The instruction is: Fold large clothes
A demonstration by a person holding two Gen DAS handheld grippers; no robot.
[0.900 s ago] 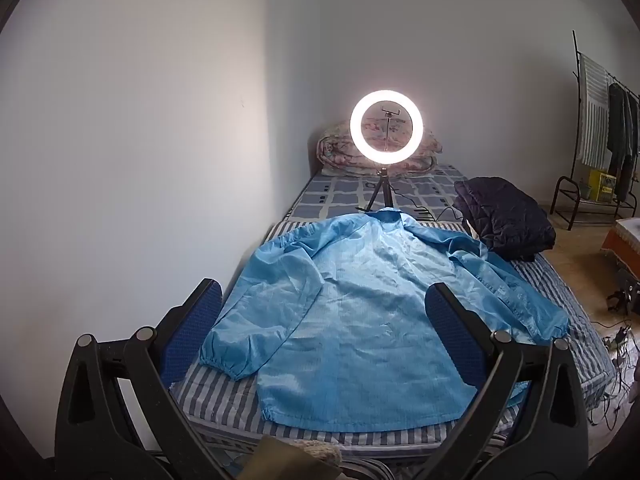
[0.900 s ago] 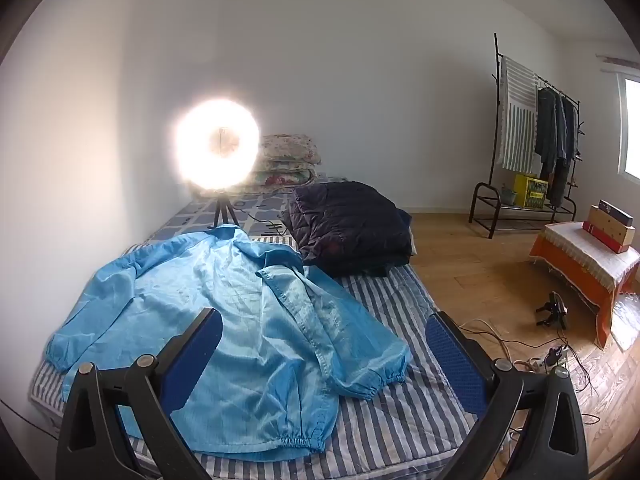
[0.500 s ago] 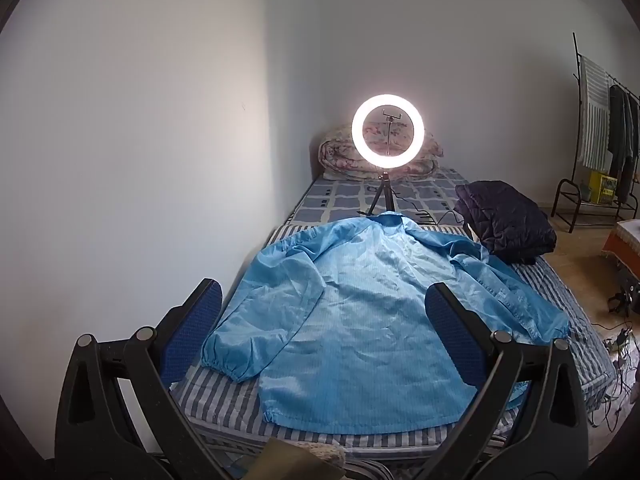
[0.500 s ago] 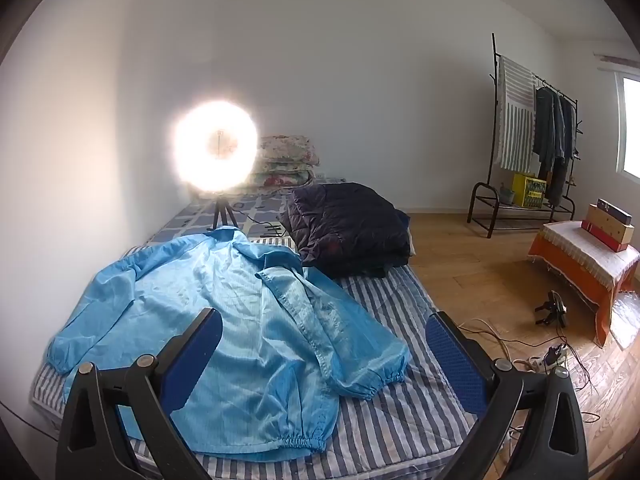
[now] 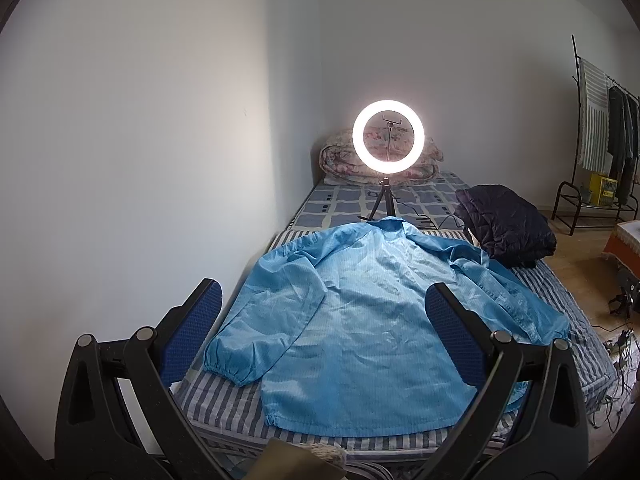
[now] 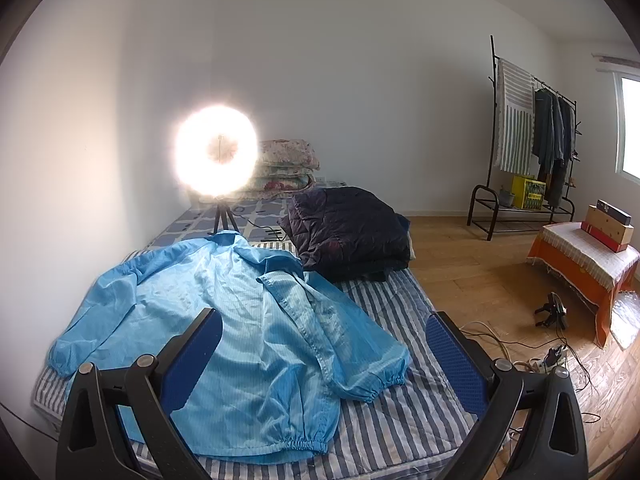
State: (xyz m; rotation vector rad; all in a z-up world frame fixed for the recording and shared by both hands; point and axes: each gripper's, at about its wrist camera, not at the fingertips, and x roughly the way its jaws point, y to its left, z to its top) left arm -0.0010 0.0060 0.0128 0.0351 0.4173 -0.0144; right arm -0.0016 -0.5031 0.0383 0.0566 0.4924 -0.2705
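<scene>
The left tool (image 5: pixel 324 320) and the right tool (image 6: pixel 324 352) are both spread wide, holding nothing, above the near end of the bed (image 6: pixel 400 412). The blue jacket (image 5: pixel 360 320) lies flat on it, sleeves out. Just beyond its right sleeve sits a dark folded coat (image 6: pixel 348 232), and behind the collar stands a lit ring lamp (image 5: pixel 388 138), then pillows (image 6: pixel 288 168)

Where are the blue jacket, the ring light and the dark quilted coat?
blue jacket (image 5: pixel 372 320): left wrist view, middle of its back panel.
ring light (image 5: pixel 362 150): left wrist view, left side of the glowing ring.
dark quilted coat (image 6: pixel 348 228): right wrist view, top of the pile.
</scene>
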